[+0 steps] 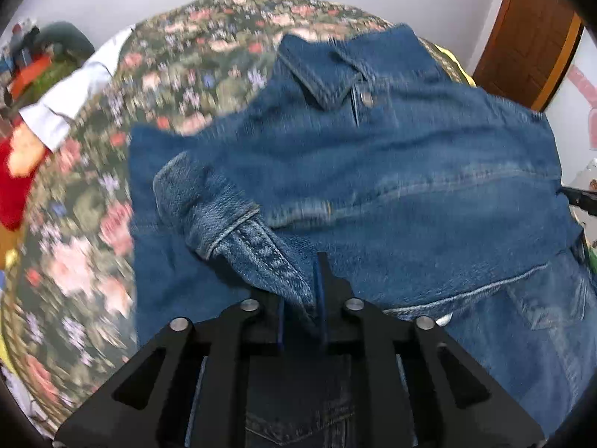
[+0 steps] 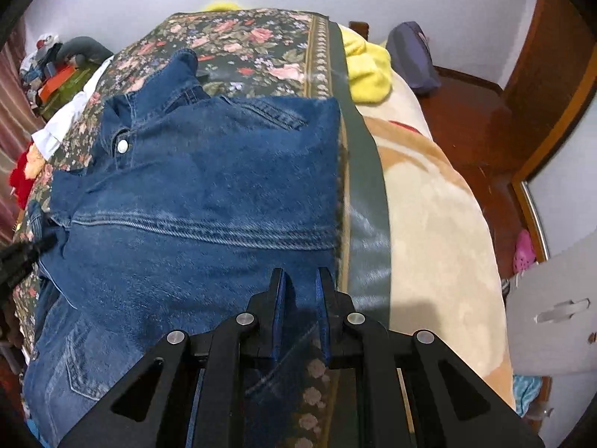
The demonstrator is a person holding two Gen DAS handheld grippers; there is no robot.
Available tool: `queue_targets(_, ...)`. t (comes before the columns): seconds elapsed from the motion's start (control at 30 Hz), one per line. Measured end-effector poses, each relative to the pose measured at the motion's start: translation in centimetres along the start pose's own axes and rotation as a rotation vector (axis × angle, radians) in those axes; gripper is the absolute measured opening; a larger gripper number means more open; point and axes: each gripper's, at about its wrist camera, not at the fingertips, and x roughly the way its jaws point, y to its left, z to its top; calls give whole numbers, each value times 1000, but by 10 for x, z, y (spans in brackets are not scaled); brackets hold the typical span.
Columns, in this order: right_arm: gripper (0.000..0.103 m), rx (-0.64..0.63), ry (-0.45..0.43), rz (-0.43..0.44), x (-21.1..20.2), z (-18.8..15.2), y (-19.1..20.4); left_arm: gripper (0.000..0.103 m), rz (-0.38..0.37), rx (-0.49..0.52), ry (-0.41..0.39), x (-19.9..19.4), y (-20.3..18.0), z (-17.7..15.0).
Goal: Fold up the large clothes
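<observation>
Floral bedspread (image 2: 238, 44) under denim jacket (image 2: 209, 186), wooden door (image 1: 530, 37), left gripper (image 1: 300, 295) clamping sleeve cuff (image 1: 238, 231), right gripper (image 2: 300, 291) pinching jacket hem.

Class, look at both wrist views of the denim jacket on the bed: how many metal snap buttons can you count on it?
1. The only snap button visible sits just below the collar, on the denim jacket; it also shows in the left wrist view. Others may be hidden under folds or lost to blur.

**Open room to the right, clutter to the left**

We see bare floral bedspread (image 2: 238, 48) beyond the denim jacket (image 2: 209, 171) and open cream blanket (image 2: 429, 224) to its right. On the left, a white garment (image 1: 71, 104) and a red item (image 1: 15, 183) crowd the edge; a yellow blanket (image 2: 367, 67) lies at the far right corner
</observation>
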Motion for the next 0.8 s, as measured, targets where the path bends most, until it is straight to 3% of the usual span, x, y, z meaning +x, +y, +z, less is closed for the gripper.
queue_targets(0.13,11,-6,15,-24,-1,-4,1,33,-80,-81,-8,-4,19,-13)
queue_targets(0.2,13,-15,39,-81,1,-7,1,49,-112,-130,1,-4,31,-13)
queue_targets(0.3,20,3,24,-59,-2,-16,-6,55,-195,-222,19,-4,49,-14)
queue_targets(0.33,27,16,23,-50,-3,-17,-9,55,-213,-254,24,-3,55,-14)
queue_targets(0.4,53,58,22,-42,-4,-21,-18,55,-231,-311,38,4,65,-11)
queue_targets(0.43,68,75,22,-39,-3,-23,-22,55,-226,-334,41,8,68,-9)
queue_targets(0.47,71,94,18,-31,-1,-26,-27,55,-219,-344,40,11,70,-6)
queue_targets(0.53,71,123,21,15,-1,-29,-34,45,-194,-357,44,17,71,0)
queue_targets(0.57,71,146,23,39,-2,-30,-39,34,-168,-356,45,19,70,2)
queue_targets(0.67,71,191,31,96,-7,-29,-45,29,-82,-289,17,13,60,12)
queue_targets(0.8,71,247,35,209,-13,-25,-50,28,45,-164,-103,-22,39,29)
